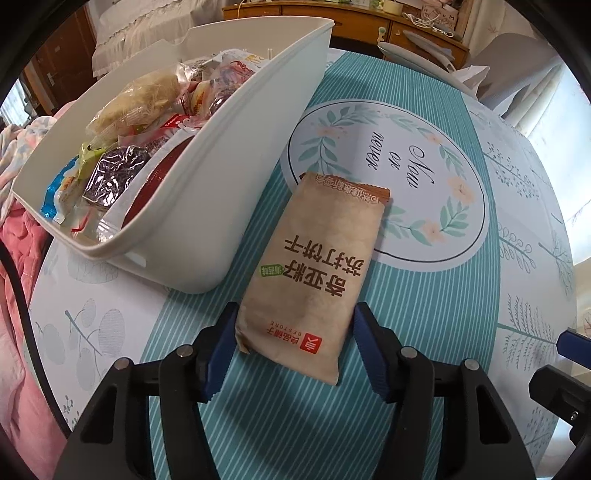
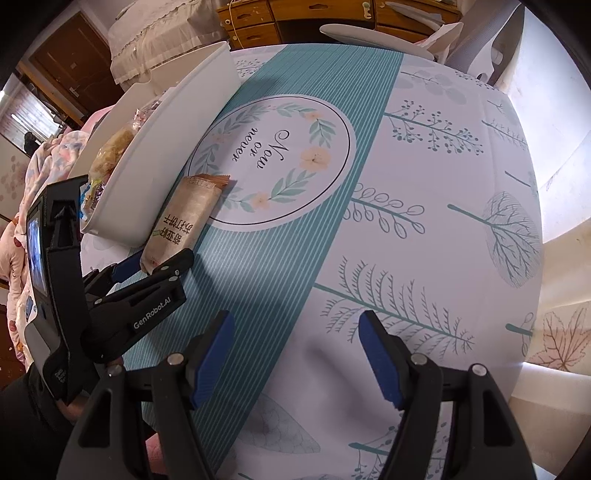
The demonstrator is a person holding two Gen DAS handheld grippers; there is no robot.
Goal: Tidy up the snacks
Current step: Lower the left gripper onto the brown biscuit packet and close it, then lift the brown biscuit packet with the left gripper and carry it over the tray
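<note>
A tan cracker packet (image 1: 314, 266) lies flat on the teal striped band of the tablecloth, just right of a white bin (image 1: 207, 206) filled with several wrapped snacks. My left gripper (image 1: 295, 321) points down over the packet's near end, and the packet sits between its blue pads. The left pad meets the packet's edge, a sliver of gap shows at the right pad, and the wrapper is not crushed. The right wrist view shows the same packet (image 2: 184, 218), bin (image 2: 166, 147) and left gripper (image 2: 159, 262). My right gripper (image 2: 297, 328) hangs open over bare cloth with nothing between its fingers.
A round "Now or never" print (image 1: 388, 177) lies beyond the packet. A white plate (image 2: 373, 40) sits at the table's far edge, before a wooden dresser (image 2: 258, 22). Pink bedding (image 1: 22, 258) lies left of the table. A person's dark sleeve (image 2: 26, 424) shows at lower left.
</note>
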